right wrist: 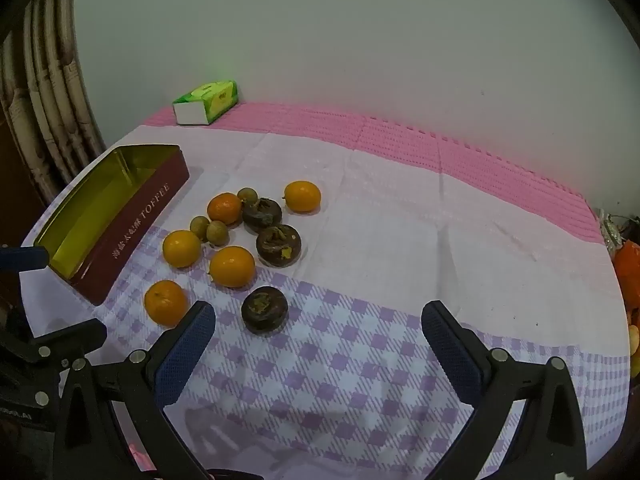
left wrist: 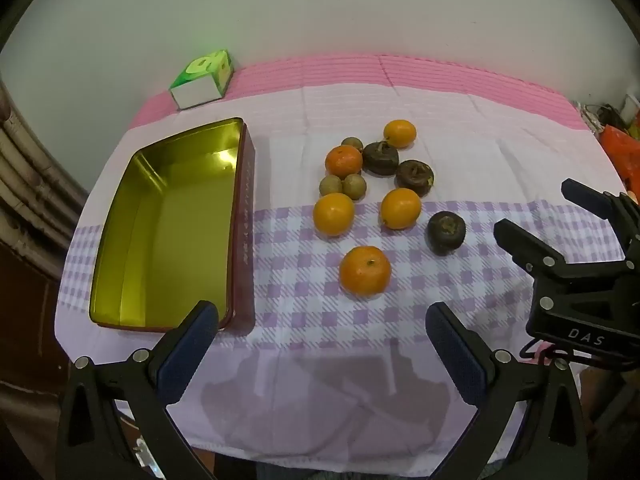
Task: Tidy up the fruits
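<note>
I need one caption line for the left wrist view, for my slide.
Open left gripper above checked cloth: empty gold tin beside loose oranges, dark fruits.

Table under cloth (left wrist: 440, 128): pink band far from grippers, pale middle, purple check nearest. Open tin (left wrist: 168, 224), gold inside, ahead-left of left gripper. Fruit cluster on cloth ahead: five oranges (left wrist: 365, 270), three dark mangosteens (left wrist: 446, 232), three small brownish longans (left wrist: 330, 185). Green tissue box (left wrist: 204, 80) at far left edge, beyond tin.
</note>
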A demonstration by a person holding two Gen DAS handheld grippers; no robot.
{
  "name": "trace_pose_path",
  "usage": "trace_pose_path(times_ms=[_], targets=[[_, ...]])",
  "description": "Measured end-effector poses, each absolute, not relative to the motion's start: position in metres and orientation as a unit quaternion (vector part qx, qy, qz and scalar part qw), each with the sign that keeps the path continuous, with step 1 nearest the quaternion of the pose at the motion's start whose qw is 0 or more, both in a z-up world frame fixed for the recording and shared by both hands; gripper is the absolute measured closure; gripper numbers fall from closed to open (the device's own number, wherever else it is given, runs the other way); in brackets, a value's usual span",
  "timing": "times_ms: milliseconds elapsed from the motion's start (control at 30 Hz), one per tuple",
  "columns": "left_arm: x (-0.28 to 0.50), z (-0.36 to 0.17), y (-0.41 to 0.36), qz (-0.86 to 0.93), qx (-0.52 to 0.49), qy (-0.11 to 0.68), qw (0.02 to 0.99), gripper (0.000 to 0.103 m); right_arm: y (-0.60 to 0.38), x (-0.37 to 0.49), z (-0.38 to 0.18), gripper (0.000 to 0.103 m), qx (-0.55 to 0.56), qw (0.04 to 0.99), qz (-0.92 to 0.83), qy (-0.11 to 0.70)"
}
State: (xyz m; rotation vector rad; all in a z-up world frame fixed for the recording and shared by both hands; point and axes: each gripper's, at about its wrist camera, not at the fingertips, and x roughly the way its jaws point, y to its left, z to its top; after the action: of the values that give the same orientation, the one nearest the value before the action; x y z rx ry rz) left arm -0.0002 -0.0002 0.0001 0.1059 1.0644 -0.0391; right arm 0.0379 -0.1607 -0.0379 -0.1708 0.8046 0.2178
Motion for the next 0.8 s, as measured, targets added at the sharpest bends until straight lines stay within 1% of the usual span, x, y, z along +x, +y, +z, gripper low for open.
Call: trace_pose_path(times_ms=[367,800], targets=[[-0.002,-0.004,0.002,-0.014,0.045,0.516,0.855,0.000,-0.161,0.037,-0.036,0.001,-0.079,0.910,0.111,0.392],[-0.003,-0.011,0.003,-0.011,0.061,0.516,0.854,0.000,-0.161,0.036,-0.039,0.001,-0.070,0.910,0.115,0.393]])
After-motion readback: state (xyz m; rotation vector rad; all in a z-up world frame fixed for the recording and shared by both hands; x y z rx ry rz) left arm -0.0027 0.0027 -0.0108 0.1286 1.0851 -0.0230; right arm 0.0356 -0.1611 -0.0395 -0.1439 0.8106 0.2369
